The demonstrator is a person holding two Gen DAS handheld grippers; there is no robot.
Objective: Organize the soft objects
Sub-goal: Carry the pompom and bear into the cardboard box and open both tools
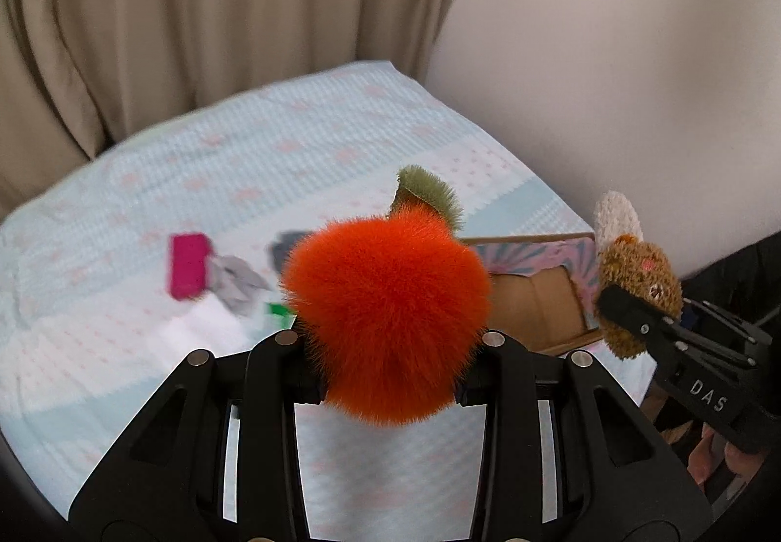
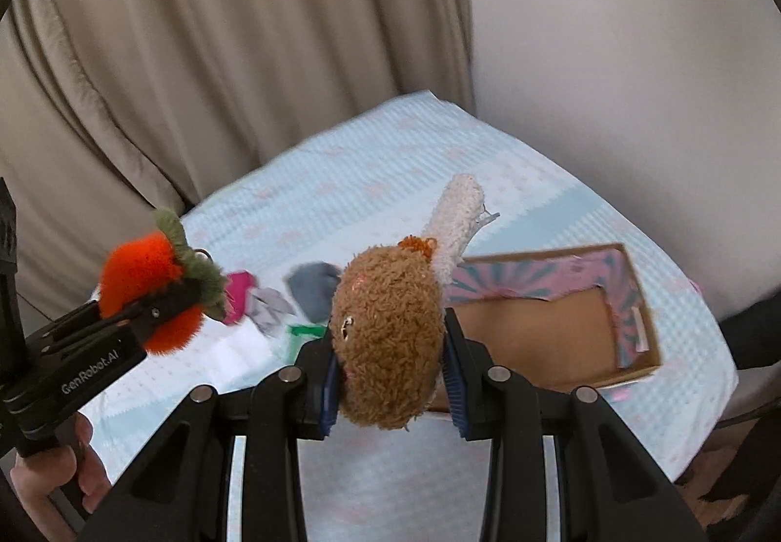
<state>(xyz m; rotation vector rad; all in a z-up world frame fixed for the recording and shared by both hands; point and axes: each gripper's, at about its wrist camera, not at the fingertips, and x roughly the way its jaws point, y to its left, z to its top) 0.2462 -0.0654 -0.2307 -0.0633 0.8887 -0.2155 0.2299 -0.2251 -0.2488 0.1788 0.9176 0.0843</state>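
Observation:
My left gripper (image 1: pixel 388 371) is shut on a fluffy orange plush fruit (image 1: pixel 385 312) with a green leafy top, held above the bed; it also shows in the right wrist view (image 2: pixel 146 288). My right gripper (image 2: pixel 390 388) is shut on a brown plush bear hair clip (image 2: pixel 390 342) with a white fuzzy part, held above the bed next to an open cardboard box (image 2: pixel 551 337). The right gripper with the bear clip (image 1: pixel 639 283) also shows at the right of the left wrist view. The box (image 1: pixel 542 302) lies behind the orange plush there.
The bed has a pale blue patterned cover (image 1: pixel 146 180). On it lie a pink item (image 1: pixel 188 263), grey cloth pieces (image 2: pixel 312 285), a white cloth (image 1: pixel 215 322) and a green item (image 2: pixel 300 332). Beige curtains (image 2: pixel 195 78) and a white wall (image 2: pixel 634 78) stand behind.

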